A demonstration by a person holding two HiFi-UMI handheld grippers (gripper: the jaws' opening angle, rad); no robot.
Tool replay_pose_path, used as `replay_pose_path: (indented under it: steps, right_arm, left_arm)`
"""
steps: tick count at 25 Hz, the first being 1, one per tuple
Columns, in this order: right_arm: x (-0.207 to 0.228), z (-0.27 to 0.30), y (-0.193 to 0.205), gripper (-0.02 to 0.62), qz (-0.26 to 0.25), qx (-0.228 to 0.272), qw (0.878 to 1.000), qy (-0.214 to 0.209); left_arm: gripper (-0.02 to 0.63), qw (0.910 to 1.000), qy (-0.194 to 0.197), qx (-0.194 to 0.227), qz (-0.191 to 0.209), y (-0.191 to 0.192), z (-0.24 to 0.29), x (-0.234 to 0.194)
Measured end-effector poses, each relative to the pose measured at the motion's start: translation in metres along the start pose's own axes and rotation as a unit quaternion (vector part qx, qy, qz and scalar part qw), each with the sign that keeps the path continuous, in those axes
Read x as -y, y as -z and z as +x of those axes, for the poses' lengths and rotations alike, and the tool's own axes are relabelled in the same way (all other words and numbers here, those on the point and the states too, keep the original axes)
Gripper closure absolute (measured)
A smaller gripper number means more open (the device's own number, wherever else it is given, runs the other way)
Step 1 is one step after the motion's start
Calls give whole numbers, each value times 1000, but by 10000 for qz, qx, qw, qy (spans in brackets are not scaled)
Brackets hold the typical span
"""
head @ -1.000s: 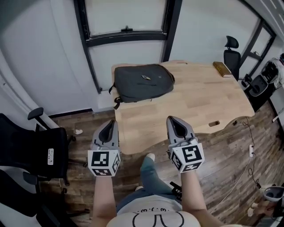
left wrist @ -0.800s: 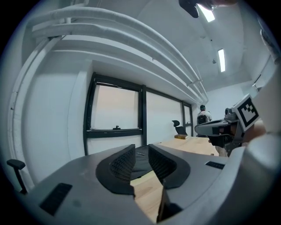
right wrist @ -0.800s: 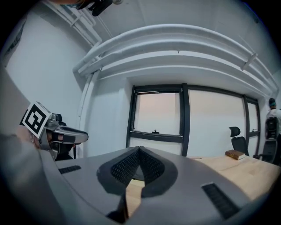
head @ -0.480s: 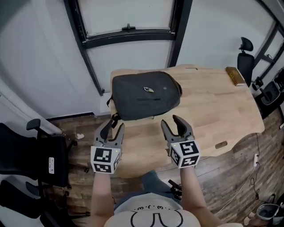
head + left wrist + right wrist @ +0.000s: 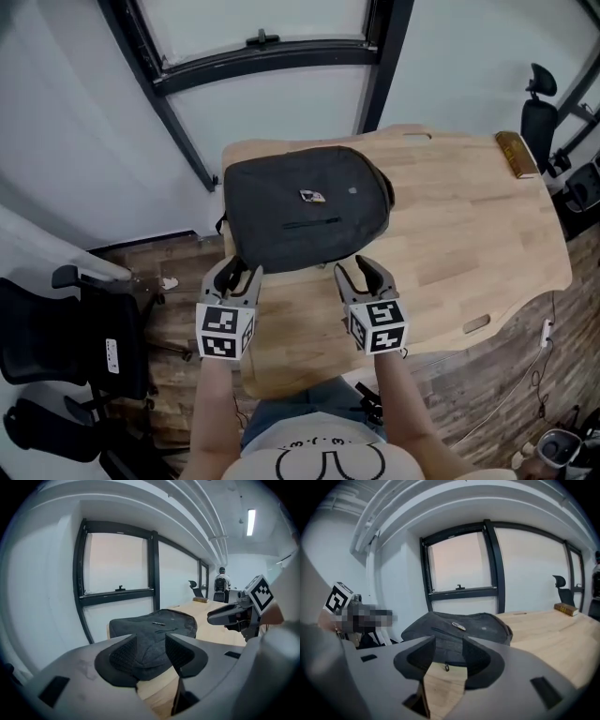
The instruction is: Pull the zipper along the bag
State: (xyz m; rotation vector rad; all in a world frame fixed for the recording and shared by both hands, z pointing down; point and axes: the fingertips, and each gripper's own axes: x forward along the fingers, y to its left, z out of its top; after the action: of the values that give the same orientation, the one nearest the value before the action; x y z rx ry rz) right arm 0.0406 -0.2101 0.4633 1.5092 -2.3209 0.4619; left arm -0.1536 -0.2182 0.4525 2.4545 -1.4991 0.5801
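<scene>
A dark grey backpack [image 5: 305, 211] lies flat at the back left of the wooden table [image 5: 469, 225], with a small metal badge [image 5: 312, 196] on top and a pocket zipper line [image 5: 309, 223] below it. My left gripper [image 5: 236, 272] hovers over the bag's near left edge; its jaws are opening, with nothing gripped. My right gripper [image 5: 366, 270] stands open just in front of the bag's near right edge. In the right gripper view a small zipper pull [image 5: 446, 666] hangs at the bag's near edge, ahead of the open gripper [image 5: 449, 651]. The left gripper view looks over the backpack [image 5: 154, 630].
A brown book [image 5: 517, 155] lies at the table's far right corner. Black office chairs stand on the floor at the left [image 5: 56, 328] and beyond the table at the right [image 5: 539, 94]. A black-framed window [image 5: 262, 56] is behind the table.
Both grippers went from shut to open and moved forward from the table's front edge up to the near edge of the backpack. The head view has come closer to the table.
</scene>
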Motion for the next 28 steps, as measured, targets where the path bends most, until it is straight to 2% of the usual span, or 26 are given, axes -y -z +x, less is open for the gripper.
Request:
replay_pose_path:
  steps: [2, 6, 10, 13, 16, 23, 24, 25, 28]
  right_arm:
    - [-6, 10, 23, 371, 195, -236, 9995, -25]
    - [-9, 30, 56, 377, 375, -591, 9975, 20]
    - [-10, 50, 89, 377, 509, -1010, 9934, 183]
    - [-8, 66, 110, 365, 620, -1275, 9893, 354]
    - [-6, 82, 121, 365, 678, -1377, 9867, 528]
    - [0, 104, 119, 408, 153, -1493, 9816, 1178]
    - [1, 103, 119, 517, 93, -1500, 9809, 1238]
    - [1, 102, 118, 537, 49, -1500, 9806, 1262]
    - [-1, 98, 118, 538, 128, -1536, 9808, 1195]
  left_arm:
    - [425, 9993, 137, -284, 179, 15, 11, 2]
    - [407, 9934, 302, -738, 821, 44, 32, -2]
    - [386, 9817, 325, -1016, 1578, 61, 49, -12]
    - [370, 9725, 570, -1070, 1987, 60, 56, -11]
    - [379, 9683, 932, -1084, 2048, 63, 59, -7]
    - [413, 9610, 1376, -1303, 2017, 74, 66, -4]
    - [413, 9610, 1394, -1305, 2002, 75, 67, -4]
    - [414, 9615, 1398, -1304, 1974, 76, 67, -4]
    - [422, 9633, 1362, -1316, 1902, 79, 68, -5]
